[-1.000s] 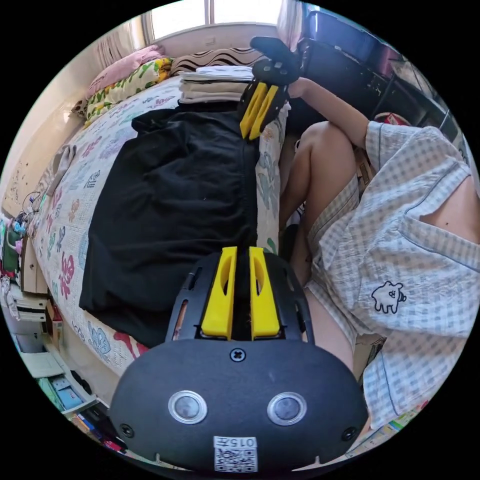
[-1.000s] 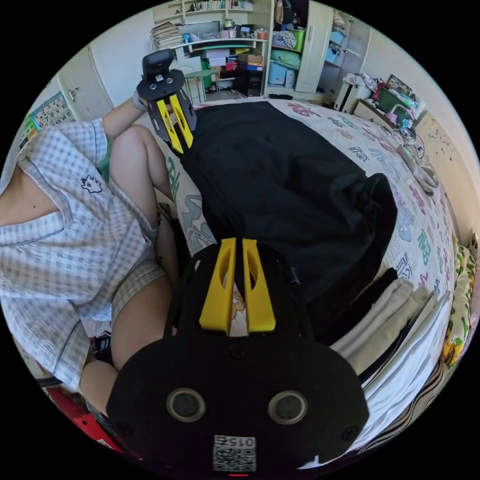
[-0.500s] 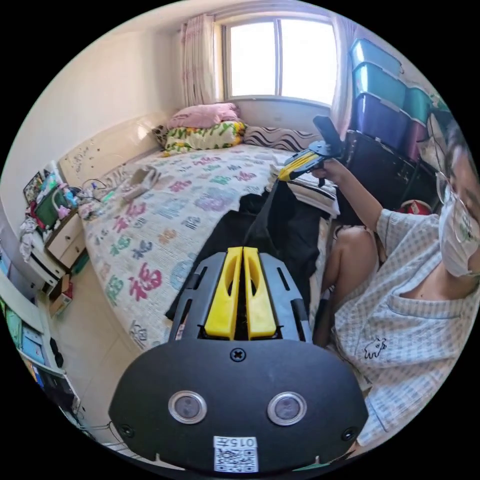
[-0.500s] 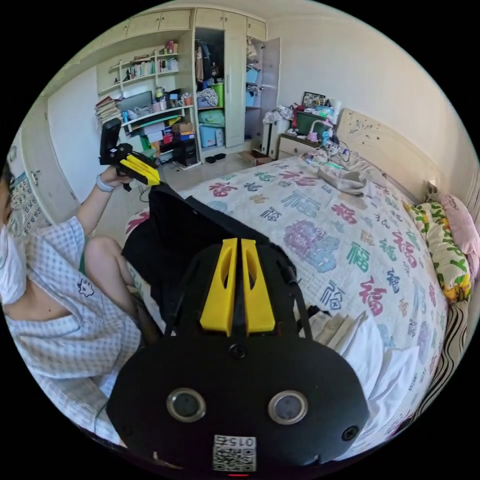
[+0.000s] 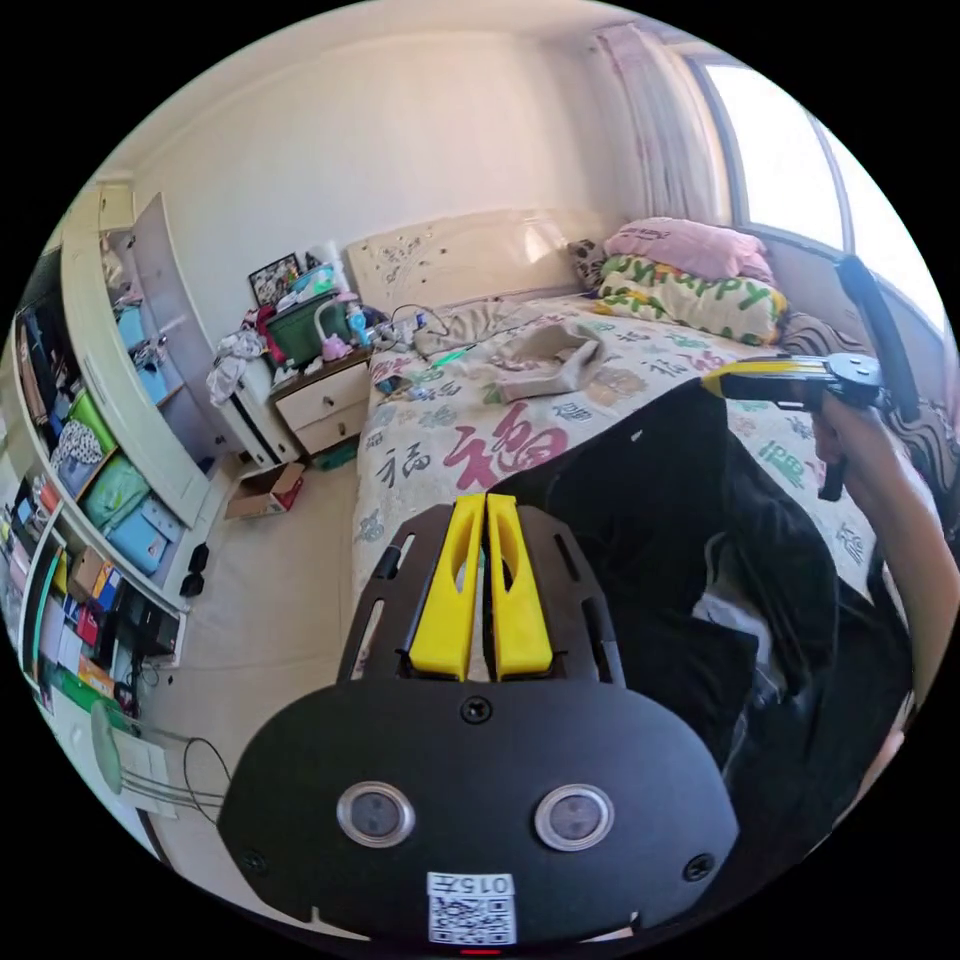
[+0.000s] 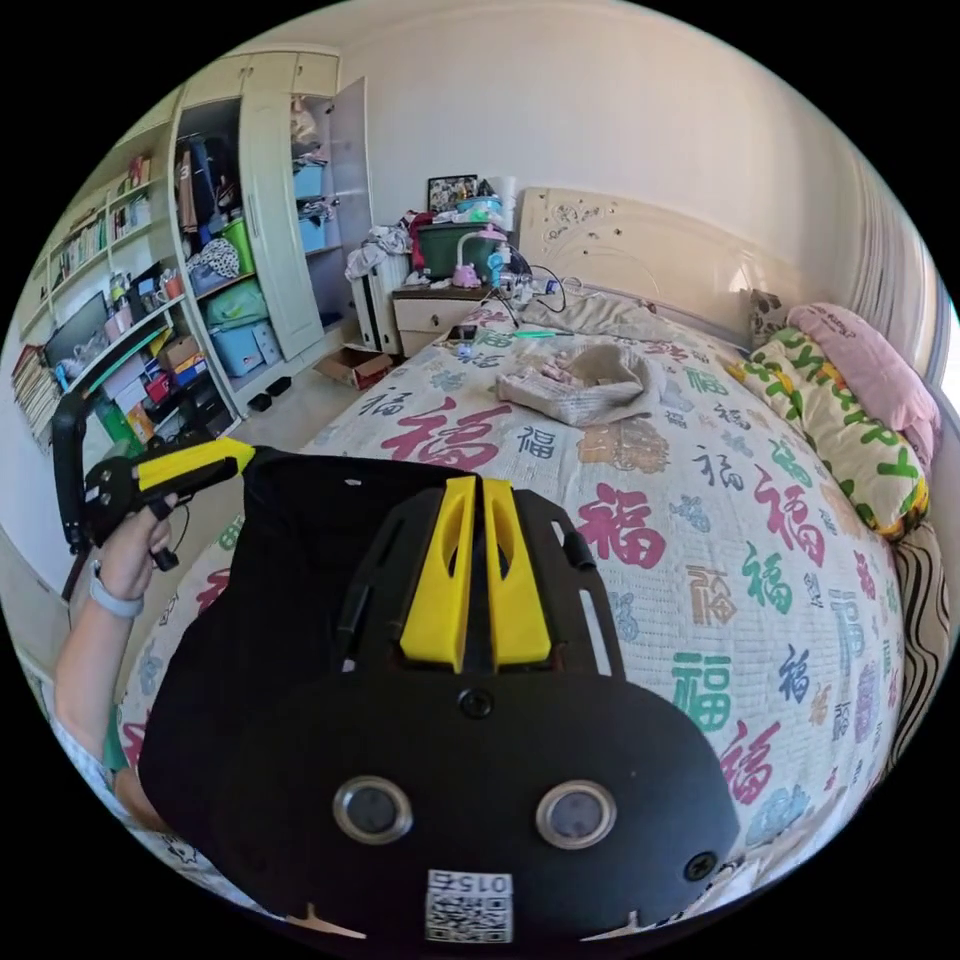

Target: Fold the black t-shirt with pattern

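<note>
1. You are working with two grippers. The left gripper (image 5: pixel 484 497) has its yellow jaws drawn together with black cloth in the narrow slot between them; the right gripper (image 6: pixel 468 480) stands the same way, jaws together on black cloth.
2. One black t-shirt (image 5: pixel 670 500) is in hand. It hangs lifted between your two grippers, above the near part of the bed (image 6: pixel 700 560), its top edge stretched from one to the other. Its lower part droops in folds. The pattern cannot be made out from these views.
3. Your right hand (image 5: pixel 850 440) grips its handle with the tool lying level, the forearm reaching in from the edge of the left gripper view.
4. Your left hand (image 6: pixel 130 545) holds its tool level too, with a band on the wrist, seen at the side of the right gripper view.
5. The bed carries one printed coverlet, one beige garment (image 6: pixel 585 385) bunched near the headboard (image 6: pixel 640 245), and two stacked pillows: one pink pillow (image 6: pixel 865 365) on one green-and-yellow pillow (image 6: pixel 830 435).
6. One nightstand (image 6: pixel 430 305), cluttered on top, stands beside the headboard. One cardboard box (image 5: pixel 262 490) lies on the floor.
</note>
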Demonstrator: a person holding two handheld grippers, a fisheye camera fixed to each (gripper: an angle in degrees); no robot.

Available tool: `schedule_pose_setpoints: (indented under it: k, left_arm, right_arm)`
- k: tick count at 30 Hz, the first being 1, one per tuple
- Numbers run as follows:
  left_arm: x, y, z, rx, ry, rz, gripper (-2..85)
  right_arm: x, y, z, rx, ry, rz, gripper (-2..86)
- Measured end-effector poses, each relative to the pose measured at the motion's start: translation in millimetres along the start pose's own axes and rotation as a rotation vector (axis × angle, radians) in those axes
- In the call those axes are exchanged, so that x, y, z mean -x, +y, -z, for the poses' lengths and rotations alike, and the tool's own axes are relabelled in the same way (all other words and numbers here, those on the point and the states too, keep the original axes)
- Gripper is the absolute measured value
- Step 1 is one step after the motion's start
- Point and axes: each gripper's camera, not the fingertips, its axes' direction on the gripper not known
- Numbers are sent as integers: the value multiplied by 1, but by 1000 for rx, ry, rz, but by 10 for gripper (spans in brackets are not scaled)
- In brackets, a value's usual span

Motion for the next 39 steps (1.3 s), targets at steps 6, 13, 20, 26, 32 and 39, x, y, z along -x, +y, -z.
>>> schedule_pose_setpoints:
  k: [6, 13, 20, 26, 32, 39]
  left_arm:
    - [30, -1, -50, 28, 11, 136, 1]
    - [77, 37, 50, -3, 209, 5, 24]
    - [80, 217, 196, 281, 664, -84, 54]
    - [100, 277, 260, 249, 801, 50, 71]
    - [81, 252, 260, 391, 875, -59, 106]
    - [64, 230, 242, 475, 882, -30, 29]
  right_arm:
    - [-18, 11, -38, -3, -147, -82, 15]
    - [1, 105, 64, 119, -286, 328, 53]
    - [35, 334, 194, 273, -227, 509, 69]
    - [51, 426, 208, 435, -171, 535, 100]
    - [64, 447, 190, 491, -82, 581, 100]
    - [59, 458, 195, 469, -75, 509, 71]
